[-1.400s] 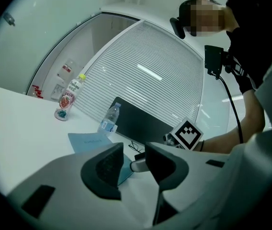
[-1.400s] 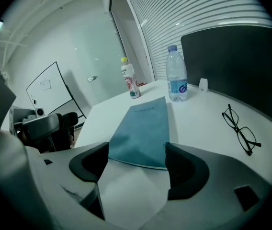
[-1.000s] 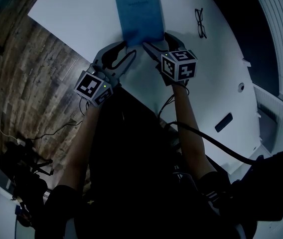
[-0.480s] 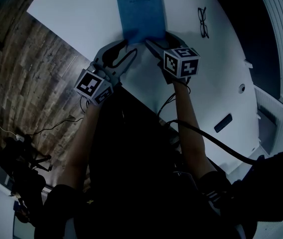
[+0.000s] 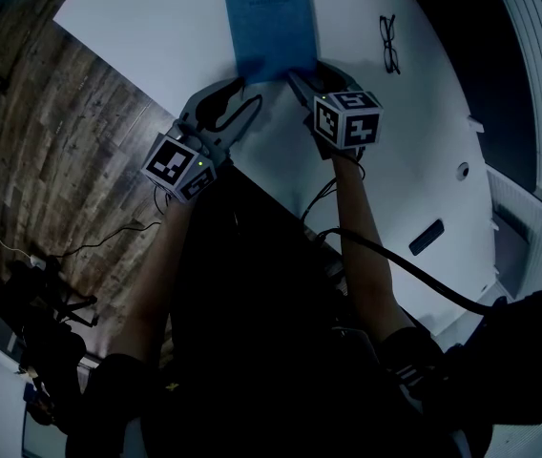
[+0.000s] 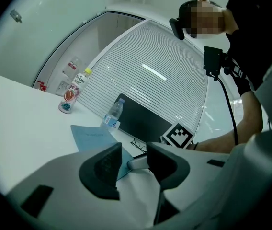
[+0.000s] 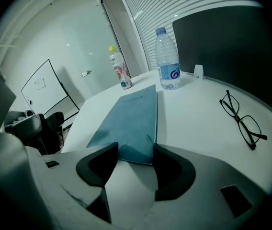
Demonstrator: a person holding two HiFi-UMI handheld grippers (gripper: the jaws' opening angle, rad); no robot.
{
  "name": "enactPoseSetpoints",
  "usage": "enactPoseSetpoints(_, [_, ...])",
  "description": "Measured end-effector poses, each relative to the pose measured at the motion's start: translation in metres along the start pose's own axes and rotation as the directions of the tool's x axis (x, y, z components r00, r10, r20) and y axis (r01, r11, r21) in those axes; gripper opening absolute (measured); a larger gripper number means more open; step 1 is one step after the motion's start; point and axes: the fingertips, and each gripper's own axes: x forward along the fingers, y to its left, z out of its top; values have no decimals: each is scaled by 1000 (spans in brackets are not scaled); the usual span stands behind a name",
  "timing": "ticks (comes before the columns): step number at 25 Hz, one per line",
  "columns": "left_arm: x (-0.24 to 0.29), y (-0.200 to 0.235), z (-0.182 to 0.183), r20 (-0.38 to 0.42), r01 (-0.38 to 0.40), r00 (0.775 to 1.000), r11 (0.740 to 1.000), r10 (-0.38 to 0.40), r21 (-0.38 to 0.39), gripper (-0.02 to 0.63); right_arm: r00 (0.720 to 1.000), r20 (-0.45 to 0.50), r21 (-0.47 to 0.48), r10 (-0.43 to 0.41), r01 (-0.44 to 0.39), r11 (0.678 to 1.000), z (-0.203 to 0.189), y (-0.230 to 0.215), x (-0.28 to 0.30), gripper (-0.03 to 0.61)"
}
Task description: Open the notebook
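A thin blue notebook [image 5: 269,27] lies closed and flat on the white table [image 5: 156,27]. My right gripper [image 5: 305,72] sits at its near right corner, tilted down. In the right gripper view the notebook [image 7: 131,121] has its near edge between the two dark pads of that gripper [image 7: 135,164]. The jaws have just been closing and I see a gap still there, with neither pad pressing the cover. My left gripper [image 5: 249,93] rests open at the near left corner, and between its jaws [image 6: 133,159] only the notebook's corner [image 6: 90,137] and a right finger show.
Black glasses [image 5: 387,43] lie to the notebook's right [image 7: 241,120]. Beyond the notebook stand a water bottle [image 7: 167,61] and a pink-labelled drink bottle [image 7: 119,68]. A dark screen [image 7: 222,42] stands at the back. The table's left edge drops to wooden floor [image 5: 52,132].
My right gripper has edged slightly toward the notebook's near edge and its fingers have drawn closer together. The left gripper and the notebook have stayed put.
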Motion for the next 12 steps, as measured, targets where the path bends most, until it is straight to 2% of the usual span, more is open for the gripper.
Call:
enactPoseSetpoints(6, [-2,-1,4,13,2,1000,1000,-2,-12,144,1000,3,3,-11,11,1000,2,-4,-4,156])
enactPoseSetpoints(12, [-4,-1,5,10,2,1000,1000,-2,-11,144,1000,-3,15,-23,23,1000,2,-7,-4,149])
